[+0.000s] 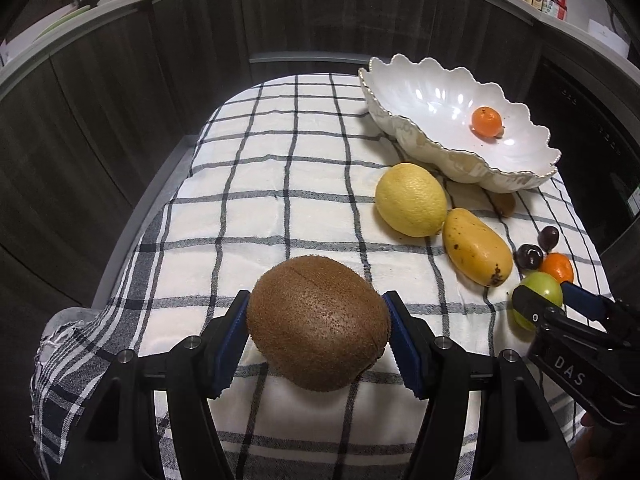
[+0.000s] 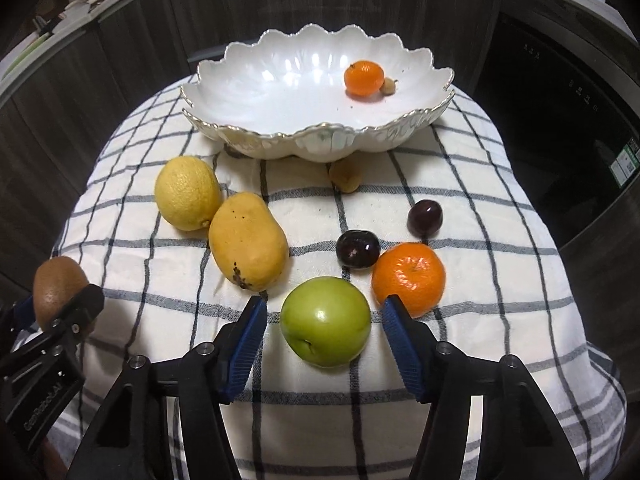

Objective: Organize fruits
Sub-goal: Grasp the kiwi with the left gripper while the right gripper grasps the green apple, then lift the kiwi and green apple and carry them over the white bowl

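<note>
Checked cloth (image 2: 304, 408) covers the tabletop before dark cabinets.
Fuzzy brown kiwi (image 1: 318, 324) is clamped by the left gripper (image 1: 316, 340); round green fruit (image 2: 325, 321) is flanked, untouched, by the right gripper (image 2: 324, 340).

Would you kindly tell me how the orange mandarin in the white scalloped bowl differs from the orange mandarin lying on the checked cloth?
The orange mandarin in the white scalloped bowl lies inside the bowl, while the orange mandarin on the checked cloth lies outside it on the cloth. The bowl mandarin touches a small tan fruit; the cloth mandarin sits beside a dark plum and a round green fruit. Both are round, orange and ungripped.
</note>
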The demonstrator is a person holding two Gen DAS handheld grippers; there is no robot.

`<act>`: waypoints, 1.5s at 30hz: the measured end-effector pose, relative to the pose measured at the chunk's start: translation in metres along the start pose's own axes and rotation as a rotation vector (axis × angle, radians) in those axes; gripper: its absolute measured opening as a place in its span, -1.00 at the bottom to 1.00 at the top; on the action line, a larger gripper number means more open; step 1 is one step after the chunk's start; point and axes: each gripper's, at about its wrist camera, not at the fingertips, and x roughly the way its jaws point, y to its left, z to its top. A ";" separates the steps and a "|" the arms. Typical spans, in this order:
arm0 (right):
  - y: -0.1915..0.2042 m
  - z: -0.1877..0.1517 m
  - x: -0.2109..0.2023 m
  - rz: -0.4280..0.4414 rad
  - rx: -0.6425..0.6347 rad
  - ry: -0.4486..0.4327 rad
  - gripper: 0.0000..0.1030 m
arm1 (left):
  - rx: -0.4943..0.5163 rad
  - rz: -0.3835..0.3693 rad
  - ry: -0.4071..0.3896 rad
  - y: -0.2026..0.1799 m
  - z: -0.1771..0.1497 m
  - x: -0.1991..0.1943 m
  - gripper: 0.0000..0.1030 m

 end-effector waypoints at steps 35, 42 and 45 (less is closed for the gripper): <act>-0.013 0.020 -0.045 0.030 0.010 -0.123 -0.04 | 0.020 -0.032 -0.077 -0.020 0.026 -0.025 0.24; -0.019 0.037 -0.053 0.027 0.018 -0.158 -0.04 | 0.030 -0.054 -0.115 -0.032 0.049 -0.030 0.24; -0.023 0.046 -0.056 0.019 0.020 -0.177 -0.04 | 0.035 -0.071 -0.127 -0.036 0.062 -0.030 0.24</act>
